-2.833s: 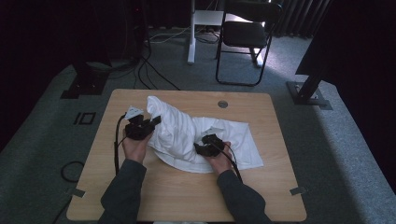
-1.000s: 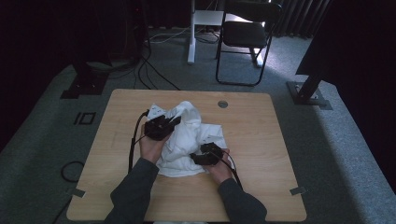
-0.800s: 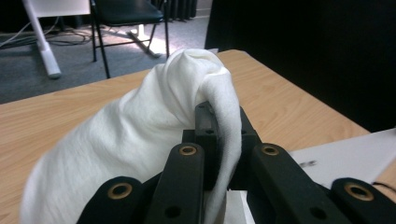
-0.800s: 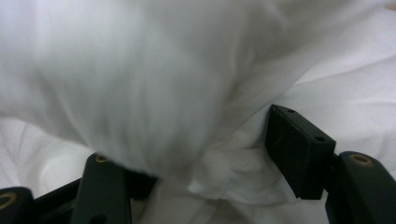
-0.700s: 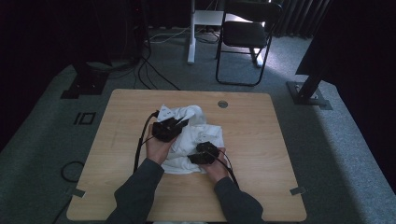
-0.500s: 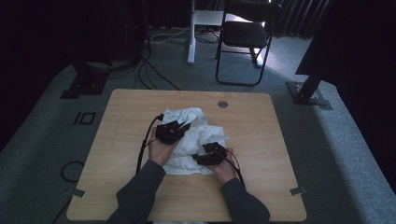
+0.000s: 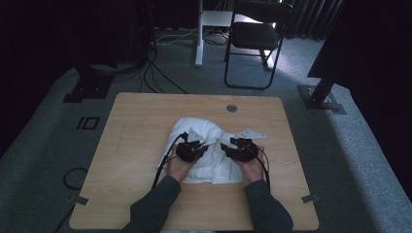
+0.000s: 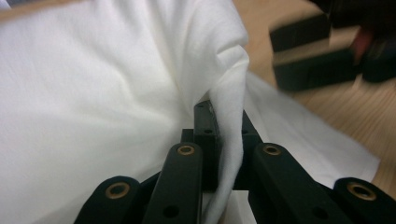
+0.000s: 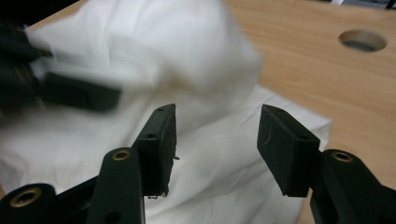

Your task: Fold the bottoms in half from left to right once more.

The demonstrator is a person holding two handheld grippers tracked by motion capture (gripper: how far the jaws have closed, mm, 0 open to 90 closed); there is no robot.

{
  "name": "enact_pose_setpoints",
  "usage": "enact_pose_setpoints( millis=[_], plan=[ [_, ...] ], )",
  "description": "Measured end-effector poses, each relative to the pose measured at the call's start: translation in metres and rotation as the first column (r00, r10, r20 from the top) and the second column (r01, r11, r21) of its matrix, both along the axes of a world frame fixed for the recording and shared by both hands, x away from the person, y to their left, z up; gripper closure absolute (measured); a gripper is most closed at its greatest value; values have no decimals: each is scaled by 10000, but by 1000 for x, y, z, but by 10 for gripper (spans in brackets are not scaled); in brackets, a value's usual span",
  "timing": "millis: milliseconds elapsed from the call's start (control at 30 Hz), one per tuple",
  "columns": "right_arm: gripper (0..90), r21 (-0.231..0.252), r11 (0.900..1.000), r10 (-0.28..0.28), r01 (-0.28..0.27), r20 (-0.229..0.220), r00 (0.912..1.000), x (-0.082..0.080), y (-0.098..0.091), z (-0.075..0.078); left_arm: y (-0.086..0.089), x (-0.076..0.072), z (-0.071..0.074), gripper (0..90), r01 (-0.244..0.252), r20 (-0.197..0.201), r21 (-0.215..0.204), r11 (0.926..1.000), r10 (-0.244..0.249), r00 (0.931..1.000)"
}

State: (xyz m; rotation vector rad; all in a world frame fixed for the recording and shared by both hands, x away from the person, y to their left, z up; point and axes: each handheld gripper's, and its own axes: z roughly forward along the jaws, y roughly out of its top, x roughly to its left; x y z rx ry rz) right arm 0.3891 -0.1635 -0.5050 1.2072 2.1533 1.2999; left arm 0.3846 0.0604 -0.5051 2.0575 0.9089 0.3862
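Your left gripper [image 8: 219,154] is clamped on a fold of the white cloth [image 7: 206,153] bunched mid-table; the right gripper [image 9: 215,149] has just been closing, jaws apart, nothing between them. Mid-fold. Next: drop the right onto the near edge and pinch.

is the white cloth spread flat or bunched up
Bunched up. The cloth sits in a rumpled heap mid-table, with a raised fold pinched in the left gripper. Only its near edge lies flat on the table.
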Motion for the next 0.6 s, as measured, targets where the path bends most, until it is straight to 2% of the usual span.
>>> enact_pose_setpoints(
  millis=[67,133,233,333,400,467,600],
  plan=[
    [463,-133,9999,-20,21,69,10000,3,1,3,-1,1,-7,854,51,-100,71,10000,-50,9999],
    [463,-203,9998,42,-42,-4,10000,6,2,4,1,1,-9,851,-21,-152,-83,10000,20,9999],
    [479,-157,9996,242,-247,-355,9991,5,6,-1,7,0,-5,826,21,-109,-282,9996,-24,9999],
    [473,-69,9972,743,-748,-583,9955,-1,12,-9,11,-1,-1,757,143,-114,-433,9990,-148,9998],
    [471,-134,9962,852,-862,-609,9945,-3,16,-13,12,-4,1,695,267,-87,-484,9985,-271,9996],
    [460,-46,9966,818,-823,-628,9947,-3,17,-14,12,-10,4,632,372,133,-431,9984,-366,9992],
    [459,334,9972,675,-662,-408,9969,-3,14,-6,13,-22,13,608,651,487,-599,9961,-622,9969]
  ],
)
